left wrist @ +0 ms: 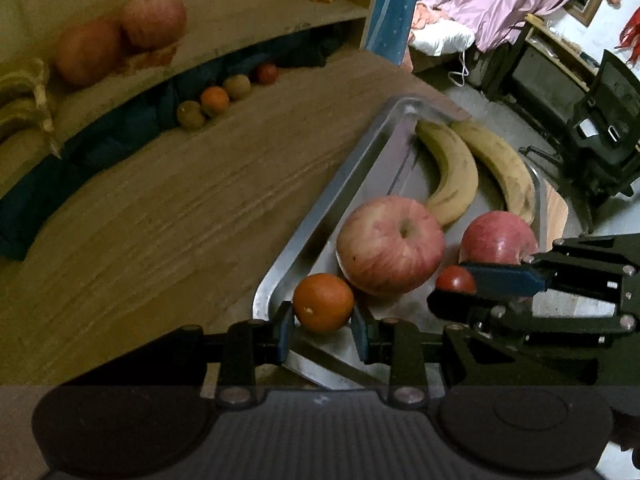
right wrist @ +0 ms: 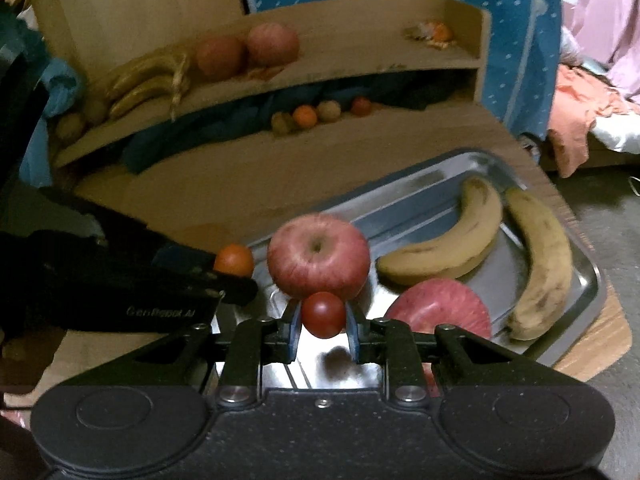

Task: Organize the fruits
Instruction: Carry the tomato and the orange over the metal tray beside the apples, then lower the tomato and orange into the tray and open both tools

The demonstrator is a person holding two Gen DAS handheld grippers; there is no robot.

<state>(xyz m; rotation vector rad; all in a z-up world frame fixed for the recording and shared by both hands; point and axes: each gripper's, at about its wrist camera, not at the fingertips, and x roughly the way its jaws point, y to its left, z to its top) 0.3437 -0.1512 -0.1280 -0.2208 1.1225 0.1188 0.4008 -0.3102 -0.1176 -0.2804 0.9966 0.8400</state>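
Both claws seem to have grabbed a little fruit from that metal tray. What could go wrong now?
The small round orange tangerine in the left gripper touches the big red-yellow apple; lifting could nudge it across the shiny steel tray. The small dark-red tomato in the right gripper looks soft and might bruise. The grippers sit close together and could collide.

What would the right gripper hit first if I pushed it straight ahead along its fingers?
Most likely the large apple in the tray: it sits directly beyond the small red fruit clamped in the right gripper. The gap between them is unclear.
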